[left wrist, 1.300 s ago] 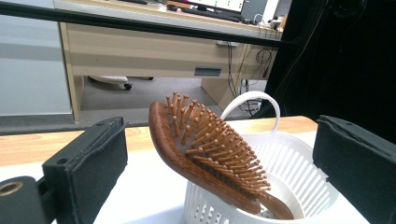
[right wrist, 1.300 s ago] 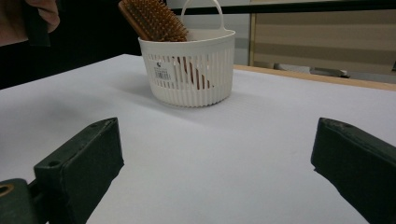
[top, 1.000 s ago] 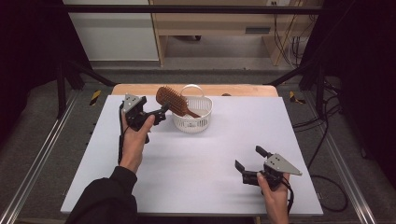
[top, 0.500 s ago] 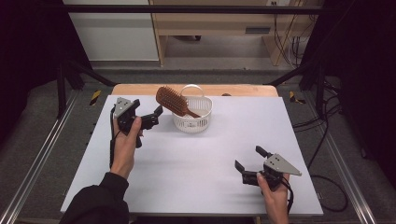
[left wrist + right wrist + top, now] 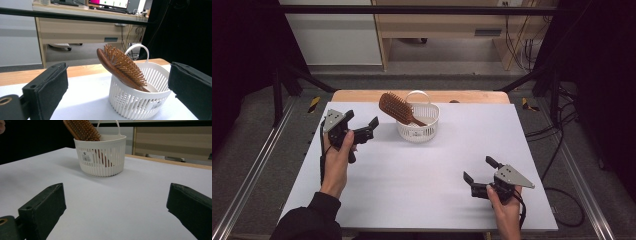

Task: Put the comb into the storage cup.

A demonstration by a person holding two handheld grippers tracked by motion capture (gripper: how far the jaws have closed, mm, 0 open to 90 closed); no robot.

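Note:
A brown wooden hairbrush (image 5: 395, 107) stands tilted in a white slatted basket (image 5: 418, 131) at the back middle of the table, handle down and bristled head leaning out over the left rim. My left gripper (image 5: 361, 120) hovers open just left of the basket, apart from it and holding nothing. From the left gripper view, the hairbrush (image 5: 120, 67) and basket (image 5: 140, 100) sit ahead between the wide jaws. My right gripper (image 5: 479, 169) rests open near the front right of the table. Its view has the basket (image 5: 101, 157) and the hairbrush (image 5: 81, 129) far ahead.
The white table top (image 5: 422, 175) lies between the grippers. A wooden strip (image 5: 472, 96) runs along the table's far edge. Behind stand a wooden desk (image 5: 452, 25) and cables on the floor (image 5: 522, 45). Metal rails (image 5: 257, 165) flank the table.
My left gripper has drawn back to the left, away from the hairbrush head it was up against. The brush stays leaning in the basket. The right gripper has not moved.

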